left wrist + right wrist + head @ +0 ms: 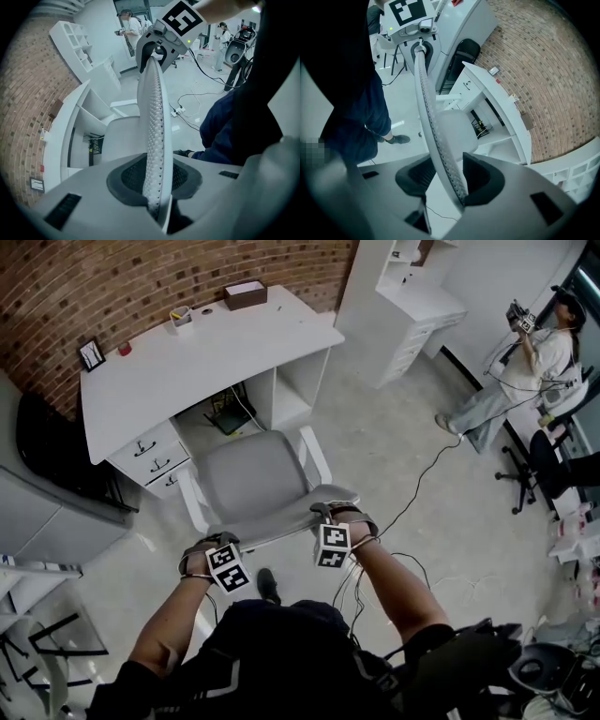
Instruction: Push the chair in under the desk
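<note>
Grip: pinching backrest (281, 527) top rim with left gripper (210, 546) and right gripper (334, 515) | chair (249, 480): facing desk (211, 357) kneehole, seat mostly outside | progress: seemingly partway; left: pushing far, toward brick wall (141, 282), until tucked under.

The chair (253, 479) has a grey seat and white dotted back. The bench (216, 357) is white, the far wall (112, 287) red-brown brick.

A grey-seated chair (253, 479) with white armrests stood upright on the floor, facing a white table (206, 362) against a brick wall. Its seat front was near the table's knee opening, and its perforated backrest (154, 122) was well outside.
</note>
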Demonstrator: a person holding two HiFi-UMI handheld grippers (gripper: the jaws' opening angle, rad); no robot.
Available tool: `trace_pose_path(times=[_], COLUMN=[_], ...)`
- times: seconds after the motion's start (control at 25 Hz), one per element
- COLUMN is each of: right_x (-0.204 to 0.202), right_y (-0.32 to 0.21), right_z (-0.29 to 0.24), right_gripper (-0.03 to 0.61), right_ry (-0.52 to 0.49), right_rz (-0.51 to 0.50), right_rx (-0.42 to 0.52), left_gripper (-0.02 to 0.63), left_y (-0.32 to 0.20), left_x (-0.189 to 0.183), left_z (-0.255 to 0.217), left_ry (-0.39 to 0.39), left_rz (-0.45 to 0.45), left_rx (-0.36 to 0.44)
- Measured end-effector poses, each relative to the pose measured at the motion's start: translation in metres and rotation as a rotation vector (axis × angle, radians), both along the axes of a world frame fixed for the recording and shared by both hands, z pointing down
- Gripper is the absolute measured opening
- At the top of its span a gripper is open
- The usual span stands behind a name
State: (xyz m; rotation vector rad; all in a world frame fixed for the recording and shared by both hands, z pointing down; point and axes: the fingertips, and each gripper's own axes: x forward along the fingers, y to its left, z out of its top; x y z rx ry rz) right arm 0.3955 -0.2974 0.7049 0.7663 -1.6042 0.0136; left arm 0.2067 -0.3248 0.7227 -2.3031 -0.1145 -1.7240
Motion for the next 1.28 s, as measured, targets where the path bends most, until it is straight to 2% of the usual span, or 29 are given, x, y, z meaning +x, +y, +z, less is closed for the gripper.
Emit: trace_pose_path(times=[0.44,0.92,1.28], right_x=[0.022,0.054,0.067], right_y=[-0.06,-0.118,-0.158], right_z=[-0.002,0.001,0.003], right_gripper=[0.178,0.176,0.175], right_ry=[-0.007,-0.006,-0.005], right_rz=[-0.042,-0.126,-0.186], right_rx=[0.005,-0.025,-0.002], left_gripper=[0.079,0.084,0.091], left_y=[-0.058,-0.101,-0.134], left_x=[0.023,0.051,0.064], left_z=[-0.003,0.0,0.003], left_ry=[0.014,-0.025,-0.046], left_rz=[-0.046,-0.162,-0.238], left_rx=[0.083,0.08,0.098])
